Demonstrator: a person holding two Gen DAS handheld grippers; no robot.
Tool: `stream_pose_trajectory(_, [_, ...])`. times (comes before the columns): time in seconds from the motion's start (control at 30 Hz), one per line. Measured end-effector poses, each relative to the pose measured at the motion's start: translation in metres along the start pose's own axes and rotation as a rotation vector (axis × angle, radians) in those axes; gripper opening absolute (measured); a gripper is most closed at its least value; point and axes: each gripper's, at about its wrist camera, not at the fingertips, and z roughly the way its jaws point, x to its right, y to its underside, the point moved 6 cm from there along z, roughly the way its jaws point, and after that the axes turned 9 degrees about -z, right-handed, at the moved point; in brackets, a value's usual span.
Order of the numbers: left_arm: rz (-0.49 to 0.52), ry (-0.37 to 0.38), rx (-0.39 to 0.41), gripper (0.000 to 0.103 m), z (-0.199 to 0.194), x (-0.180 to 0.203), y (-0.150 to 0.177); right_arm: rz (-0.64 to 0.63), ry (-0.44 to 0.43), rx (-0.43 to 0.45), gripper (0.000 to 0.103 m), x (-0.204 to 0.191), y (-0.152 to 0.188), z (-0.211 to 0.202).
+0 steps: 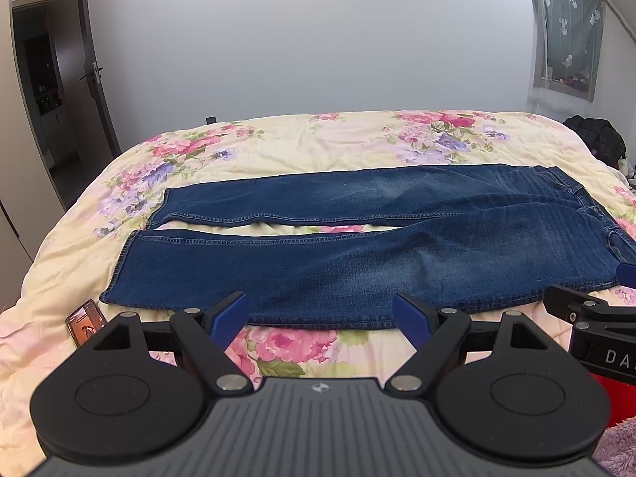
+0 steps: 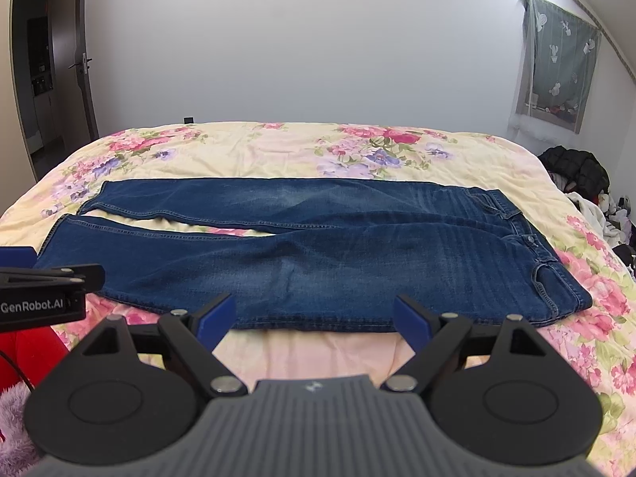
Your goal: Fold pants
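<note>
Blue jeans (image 1: 357,246) lie flat across the flowered bedspread (image 1: 318,147), waistband to the right and both leg hems to the left, with a narrow gap between the legs. My left gripper (image 1: 322,314) hovers open just short of the near leg's front edge, holding nothing. In the right wrist view the same jeans (image 2: 318,254) spread out ahead, and my right gripper (image 2: 314,314) is open at their near edge, also empty. Each gripper shows at the side of the other's view: the right one (image 1: 588,310), the left one (image 2: 43,282).
A phone (image 1: 85,320) lies on the bed near the left hem. A dark jacket and a clothes pile (image 2: 584,183) sit off the bed's right side. An open door (image 1: 67,91) is far left, a curtained window (image 2: 556,63) far right.
</note>
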Motion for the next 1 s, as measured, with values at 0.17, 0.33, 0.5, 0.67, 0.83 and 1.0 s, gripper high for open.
stream_pose_trajectory(0.17, [0.000, 0.001, -0.003, 0.096, 0.0001, -0.0001, 0.0020, 0.003, -0.003, -0.003, 0.082, -0.0006, 0.0034, 0.0010])
stream_pose_trajectory(0.33, [0.000, 0.001, -0.005, 0.096, -0.0002, 0.0006, 0.0036, 0.004, -0.004, -0.005, 0.082, -0.0007, 0.0041, 0.0000])
stream_pose_trajectory(0.5, [0.000, 0.001, -0.006, 0.096, -0.0001, 0.0007, 0.0028, 0.005, -0.007, -0.009, 0.082, 0.0004, 0.0029, 0.0015])
stream_pose_trajectory(0.67, [0.000, 0.001, -0.005, 0.096, -0.0001, 0.0006, 0.0026, 0.005, -0.006, -0.008, 0.082, 0.0004, 0.0034, 0.0013])
stream_pose_trajectory(0.83, [0.000, 0.001, -0.006, 0.096, -0.0002, 0.0008, 0.0026, 0.007, -0.005, -0.008, 0.082, 0.0005, 0.0043, 0.0015])
stream_pose_trajectory(1.0, [-0.001, 0.000, -0.006, 0.096, -0.0001, 0.0008, 0.0024, 0.008, -0.005, -0.007, 0.082, 0.0002, 0.0046, 0.0014])
